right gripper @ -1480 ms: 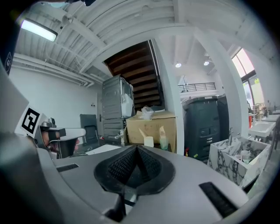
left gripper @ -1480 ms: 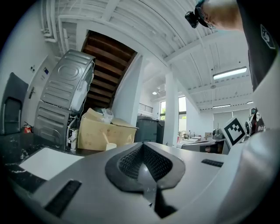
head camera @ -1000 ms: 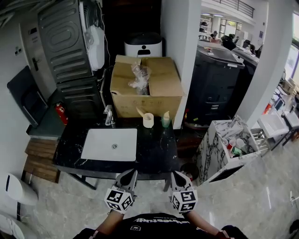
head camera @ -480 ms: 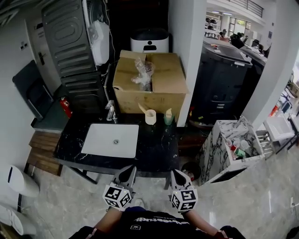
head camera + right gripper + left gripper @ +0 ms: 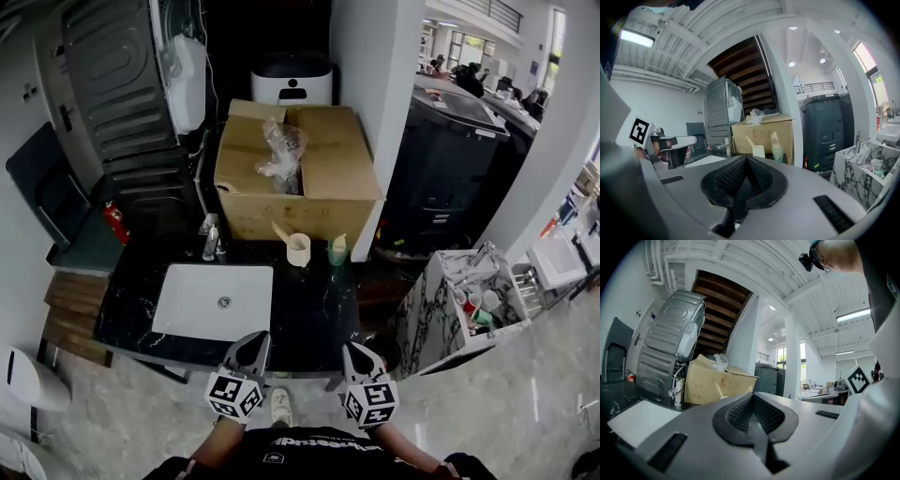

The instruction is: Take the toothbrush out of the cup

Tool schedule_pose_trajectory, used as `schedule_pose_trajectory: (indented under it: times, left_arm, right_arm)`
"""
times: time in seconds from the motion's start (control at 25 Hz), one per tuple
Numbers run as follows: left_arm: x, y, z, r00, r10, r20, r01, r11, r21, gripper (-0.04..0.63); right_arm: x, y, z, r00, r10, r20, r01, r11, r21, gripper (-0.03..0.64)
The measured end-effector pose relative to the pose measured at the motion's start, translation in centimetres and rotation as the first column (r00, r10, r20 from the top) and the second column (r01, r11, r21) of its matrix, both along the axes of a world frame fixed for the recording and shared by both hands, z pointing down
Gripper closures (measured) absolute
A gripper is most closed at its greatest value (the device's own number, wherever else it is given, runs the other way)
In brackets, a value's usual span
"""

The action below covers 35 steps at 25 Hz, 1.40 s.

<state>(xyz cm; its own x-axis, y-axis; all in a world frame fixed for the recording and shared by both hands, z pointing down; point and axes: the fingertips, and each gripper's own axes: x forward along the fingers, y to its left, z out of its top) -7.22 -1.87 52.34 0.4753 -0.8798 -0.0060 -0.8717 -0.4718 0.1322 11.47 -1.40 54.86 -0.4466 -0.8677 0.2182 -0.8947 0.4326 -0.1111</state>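
A cream cup (image 5: 298,250) stands at the back of the black counter (image 5: 314,309), with a pale toothbrush (image 5: 280,230) leaning out of it to the left. In the right gripper view the cup (image 5: 759,151) and toothbrush (image 5: 750,141) show far ahead above the jaws. My left gripper (image 5: 254,341) and right gripper (image 5: 354,351) hang side by side at the counter's near edge, well short of the cup. Both are shut and hold nothing. The left gripper (image 5: 752,395) points level and only the toothbrush (image 5: 718,389) shows over it. The right gripper (image 5: 746,158) points slightly down.
A green tube (image 5: 336,248) stands right of the cup. A white sink (image 5: 214,301) with a faucet (image 5: 210,238) fills the counter's left half. Behind stand a cardboard box (image 5: 328,178) and a white pillar (image 5: 375,103). A marble-patterned cabinet (image 5: 441,314) sits to the right.
Both grippers have moved forward toward the counter, and the counter, sink and cup now lie nearer in the head view. The jaws stayed shut.
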Motion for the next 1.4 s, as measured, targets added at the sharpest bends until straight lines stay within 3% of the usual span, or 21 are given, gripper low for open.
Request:
schedule_pose_trajectory:
  times: [0.32,0.64,0.92,1.24,1.4]
  left_arm:
    - [-2.8,-10.3,-2.0,0.997,0.081,0.0,-0.081,0.996,0.042,0.58]
    - [-4.9,-16.4,-2.1,0.991,0.131,0.001,-0.131,0.99,0.042,0.58]
    - [-4.2,-19.2,-1.2,0.991,0.132,-0.038,-0.131,0.991,0.011,0.58]
    - [-2.3,-20.6,-1.0,0.992,0.119,-0.04,-0.119,0.993,0.002,0.581]
    - [-1.8,-21.1,-1.0,0.993,0.111,-0.04,-0.111,0.994,0.0,0.581]
  right_arm:
    - [-3.9,-9.9,-2.3,0.999,0.048,0.004,-0.048,0.998,0.046,0.58]
    - [-6.3,-14.9,-2.5,0.996,0.087,-0.005,-0.086,0.995,0.046,0.58]
    - [-5.5,-17.1,-1.9,0.995,0.094,-0.018,-0.093,0.995,0.019,0.58]
    - [-4.3,-19.2,-1.8,0.998,0.058,-0.023,-0.057,0.997,0.051,0.575]
    - [-3.9,-20.0,-1.8,0.999,0.043,-0.014,-0.042,0.997,0.059,0.484]
